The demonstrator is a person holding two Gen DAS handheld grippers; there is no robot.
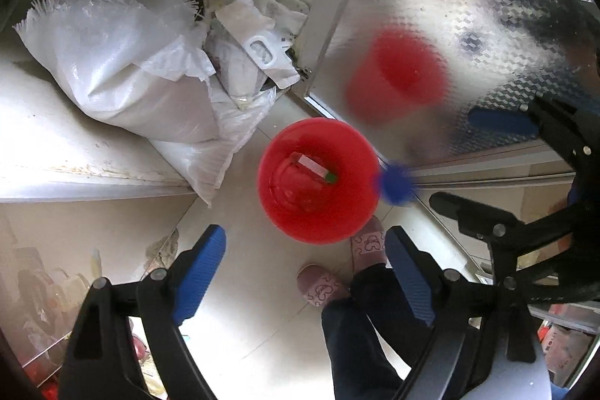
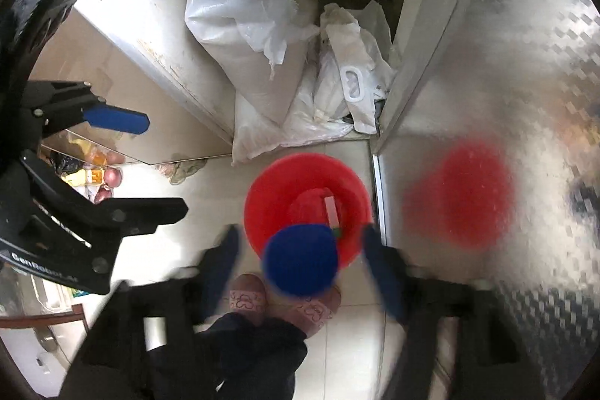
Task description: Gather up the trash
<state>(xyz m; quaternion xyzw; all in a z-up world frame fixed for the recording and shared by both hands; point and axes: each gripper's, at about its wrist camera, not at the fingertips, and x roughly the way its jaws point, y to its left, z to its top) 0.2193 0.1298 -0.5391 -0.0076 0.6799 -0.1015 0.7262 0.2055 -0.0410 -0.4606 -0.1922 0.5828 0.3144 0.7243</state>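
A red bucket (image 1: 317,180) (image 2: 300,186) stands on the pale tiled floor below both grippers. On its bottom lies a small white packet with a green end (image 1: 313,169) (image 2: 332,210). A blurred round blue object (image 2: 300,259) (image 1: 393,184) hangs in the air over the bucket's rim, between the right gripper's fingers, with a gap on each side. My right gripper (image 2: 303,268) is open and blurred. My left gripper (image 1: 303,272) is open above the floor just beside the bucket, with nothing between its blue pads (image 1: 200,272).
White woven sacks (image 1: 123,70) and crumpled plastic bags (image 1: 255,47) are piled behind the bucket against a white cabinet (image 1: 56,137). A shiny patterned metal door (image 1: 468,25) reflects the bucket. A person's feet in pink slippers (image 1: 322,285) stand close to the bucket.
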